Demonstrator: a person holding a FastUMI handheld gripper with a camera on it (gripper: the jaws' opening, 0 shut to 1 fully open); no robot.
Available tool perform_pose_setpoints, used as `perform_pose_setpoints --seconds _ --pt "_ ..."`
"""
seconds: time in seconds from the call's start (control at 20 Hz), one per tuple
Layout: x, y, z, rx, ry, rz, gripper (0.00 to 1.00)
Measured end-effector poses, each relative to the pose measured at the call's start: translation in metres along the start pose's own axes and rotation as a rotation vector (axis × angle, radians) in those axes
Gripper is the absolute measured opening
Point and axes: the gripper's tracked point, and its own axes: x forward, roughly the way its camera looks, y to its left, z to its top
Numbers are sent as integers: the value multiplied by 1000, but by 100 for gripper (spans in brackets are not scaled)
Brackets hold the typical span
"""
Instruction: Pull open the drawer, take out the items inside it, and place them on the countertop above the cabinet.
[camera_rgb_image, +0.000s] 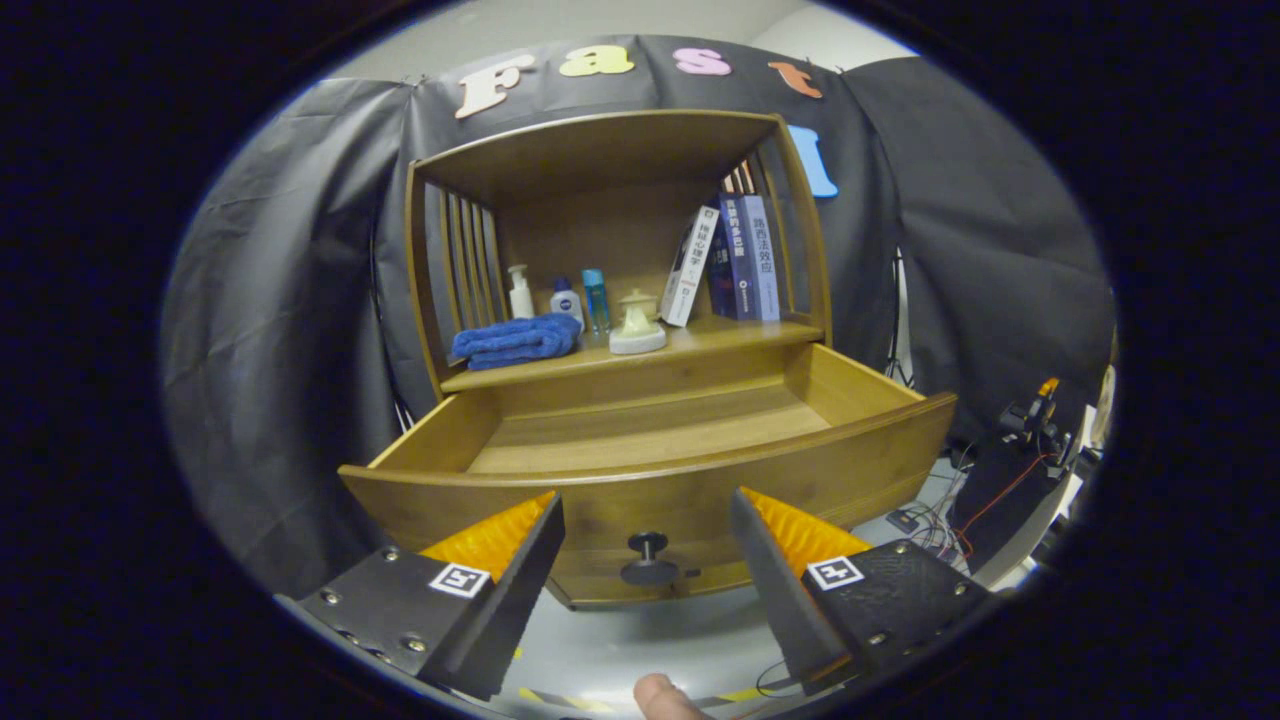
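Just ahead of the gripper (648, 505), spread wide and gripping nothing, the drawer (650, 470) hangs pulled out with its knob (648, 560) between the fingers, blue towel (516, 341), bottles (558, 297) and books (730, 258) on the countertop (740, 335) above.

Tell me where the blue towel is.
In the gripper view, the blue towel lies on the countertop above the open drawer, beside the bottles.

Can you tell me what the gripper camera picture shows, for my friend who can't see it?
A wooden drawer stands pulled open, its visible floor bare, with the open gripper just in front of its dark knob. On the countertop above sit a folded blue towel, three small bottles, a pale jar and leaning books.
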Motion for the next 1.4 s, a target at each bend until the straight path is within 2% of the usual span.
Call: perform_pose_setpoints --seconds 0.35,0.85,1.2,1.4 --pt "22 3 -29 31 61 19 99" --pt "51 6 -34 45 58 40 99" --pt "51 4 -43 -33 16 26 99" --pt "64 6 -41 -20 21 44 99"
